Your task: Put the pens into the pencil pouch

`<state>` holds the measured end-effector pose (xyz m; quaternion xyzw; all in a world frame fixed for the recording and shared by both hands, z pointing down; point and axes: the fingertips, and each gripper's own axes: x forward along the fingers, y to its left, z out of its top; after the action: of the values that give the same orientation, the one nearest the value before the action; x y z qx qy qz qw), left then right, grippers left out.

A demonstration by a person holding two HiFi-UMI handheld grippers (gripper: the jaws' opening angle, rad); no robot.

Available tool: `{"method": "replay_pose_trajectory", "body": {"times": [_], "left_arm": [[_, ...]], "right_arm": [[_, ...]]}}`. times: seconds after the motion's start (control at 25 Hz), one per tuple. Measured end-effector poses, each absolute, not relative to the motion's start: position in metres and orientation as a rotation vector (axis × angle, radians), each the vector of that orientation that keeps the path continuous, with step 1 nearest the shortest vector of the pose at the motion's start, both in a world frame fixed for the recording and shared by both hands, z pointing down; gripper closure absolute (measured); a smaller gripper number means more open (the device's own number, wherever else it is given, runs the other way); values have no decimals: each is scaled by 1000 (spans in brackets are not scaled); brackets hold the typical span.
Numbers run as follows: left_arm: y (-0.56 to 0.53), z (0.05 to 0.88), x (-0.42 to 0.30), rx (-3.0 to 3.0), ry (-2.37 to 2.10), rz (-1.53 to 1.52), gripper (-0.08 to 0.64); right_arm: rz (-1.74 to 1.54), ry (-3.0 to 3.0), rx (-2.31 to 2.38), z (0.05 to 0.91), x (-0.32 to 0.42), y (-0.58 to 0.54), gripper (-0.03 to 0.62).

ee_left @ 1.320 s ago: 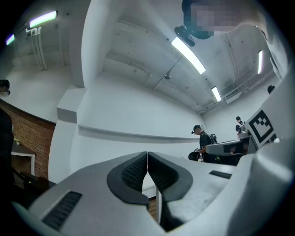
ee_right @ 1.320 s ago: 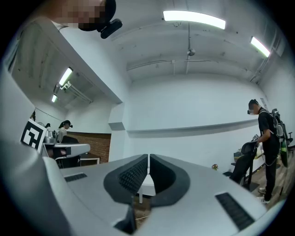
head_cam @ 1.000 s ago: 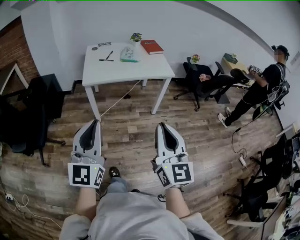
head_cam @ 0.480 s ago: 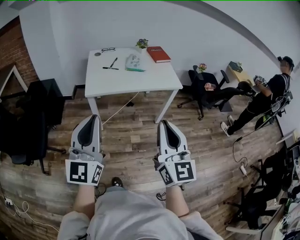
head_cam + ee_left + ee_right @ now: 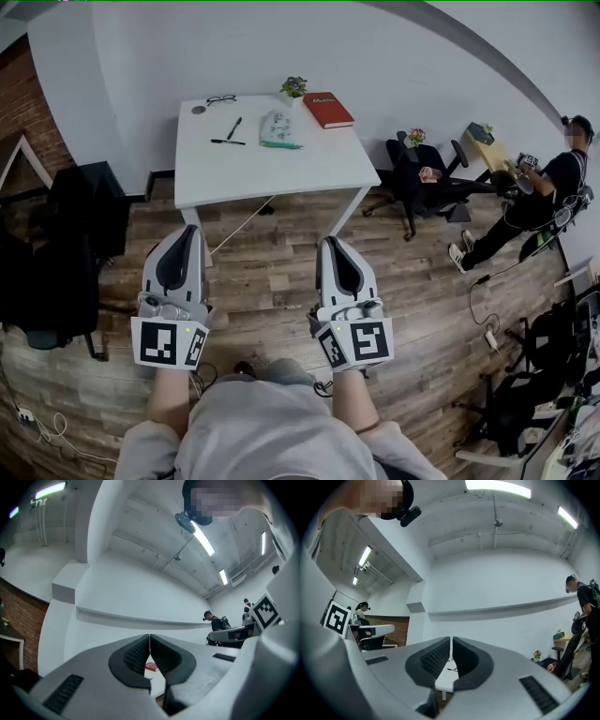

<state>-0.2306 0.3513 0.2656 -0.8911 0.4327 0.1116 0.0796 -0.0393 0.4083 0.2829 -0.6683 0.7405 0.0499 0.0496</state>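
Head view: two pens (image 5: 231, 134) lay beside pouch (image 5: 278, 128) on white desk (image 5: 272, 173), well apart from left claw (image 5: 187, 235) and right claw (image 5: 330, 247). Left gripper view — claw pressed together, empty. Right gripper view — likewise.

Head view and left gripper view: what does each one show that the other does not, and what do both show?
Only the head view shows the two pens, the glasses and the small plant on the white table. Only the left gripper view shows the ceiling lights, and that the left gripper has its jaws together with nothing between them. Both show the table, the red book on it and the left gripper itself. A greenish sliver below the book in the gripper view may be the pencil pouch.
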Motion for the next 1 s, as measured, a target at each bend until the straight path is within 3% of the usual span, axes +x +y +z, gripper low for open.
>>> {"method": "replay_pose_trajectory", "body": {"times": [0.52,1.0], "left_arm": [[256,280,-202,-2696,1305,342,535],[147,255,-130,-2612,1341,364,535]], "right_arm": [[138,2278,-2067,296,-11,317,555],[223,2308,-1971,269,58,193,555]]}}
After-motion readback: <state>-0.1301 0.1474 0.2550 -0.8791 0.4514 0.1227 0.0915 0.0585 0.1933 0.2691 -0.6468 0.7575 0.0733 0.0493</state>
